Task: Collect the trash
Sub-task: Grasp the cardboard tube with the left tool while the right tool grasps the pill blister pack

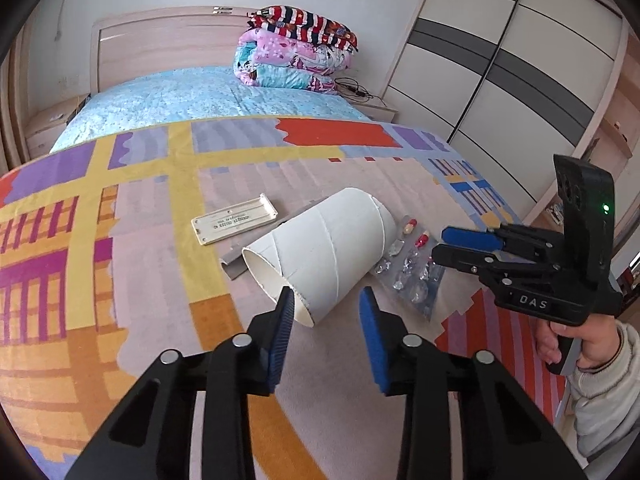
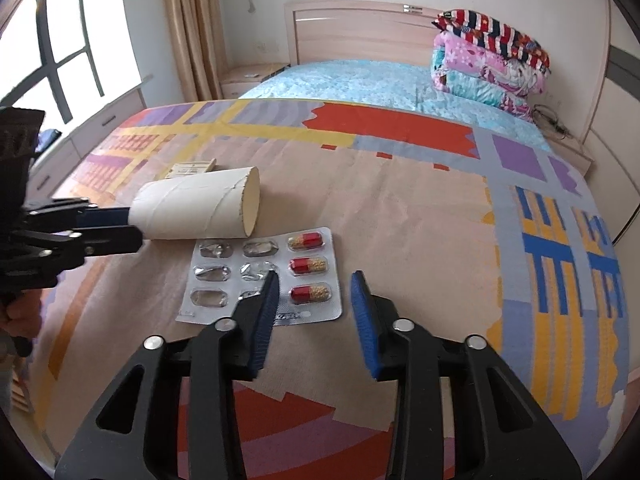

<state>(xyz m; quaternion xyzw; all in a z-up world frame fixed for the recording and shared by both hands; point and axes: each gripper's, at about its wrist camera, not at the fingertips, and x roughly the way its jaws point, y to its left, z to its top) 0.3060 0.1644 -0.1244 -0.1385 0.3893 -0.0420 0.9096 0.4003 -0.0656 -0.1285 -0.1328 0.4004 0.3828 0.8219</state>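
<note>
Counted on the bedspread: one cardboard tube, one flat cream plastic cover, one blister pack with three red-and-yellow capsules left and six emptied pockets. Two folded quilts stacked by the headboard.

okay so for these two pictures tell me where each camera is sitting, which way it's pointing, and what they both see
Left wrist: rides the left gripper, looks along its open fingers at the cardboard tube and toward the headboard; shows the right gripper and its hand.
Right wrist: rides the right gripper, looks down its open fingers at the pill blister pack; the left gripper enters from the left, straddling the tube's end.
Shared: tube, blister pack, patterned blanket, folded quilts.
</note>
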